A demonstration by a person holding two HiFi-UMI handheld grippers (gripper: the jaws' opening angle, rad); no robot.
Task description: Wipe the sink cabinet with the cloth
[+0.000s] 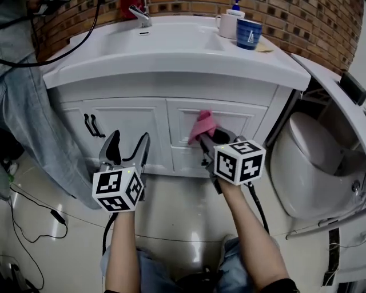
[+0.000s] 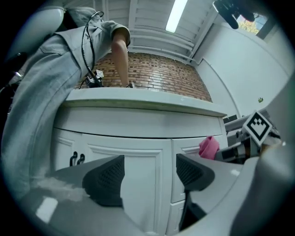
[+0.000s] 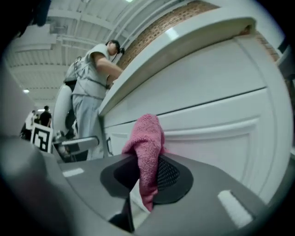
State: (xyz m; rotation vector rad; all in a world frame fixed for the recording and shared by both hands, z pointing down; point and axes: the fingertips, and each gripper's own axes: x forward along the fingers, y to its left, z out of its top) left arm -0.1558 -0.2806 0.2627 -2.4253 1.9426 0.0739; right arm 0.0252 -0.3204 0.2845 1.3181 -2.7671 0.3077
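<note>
The white sink cabinet [image 1: 131, 123] stands in front of me with two panelled doors under a white basin top. A pink cloth [image 1: 202, 125] is pinched in my right gripper [image 1: 211, 137] and pressed against the right door [image 1: 240, 123]; in the right gripper view the pink cloth [image 3: 147, 152] sticks up between the shut jaws against that door [image 3: 216, 133]. My left gripper [image 1: 126, 150] hangs open before the left door [image 2: 133, 170], holding nothing. From the left gripper view the cloth [image 2: 209, 146] shows at the right.
Black handles [image 1: 93, 126] sit on the far-left door. A person in grey clothes [image 1: 34, 131] stands at the cabinet's left. A white toilet [image 1: 320, 166] is close on the right. Two cups [image 1: 240, 27] and a faucet [image 1: 140, 15] are on the basin top. Cables [image 1: 34, 212] lie on the floor.
</note>
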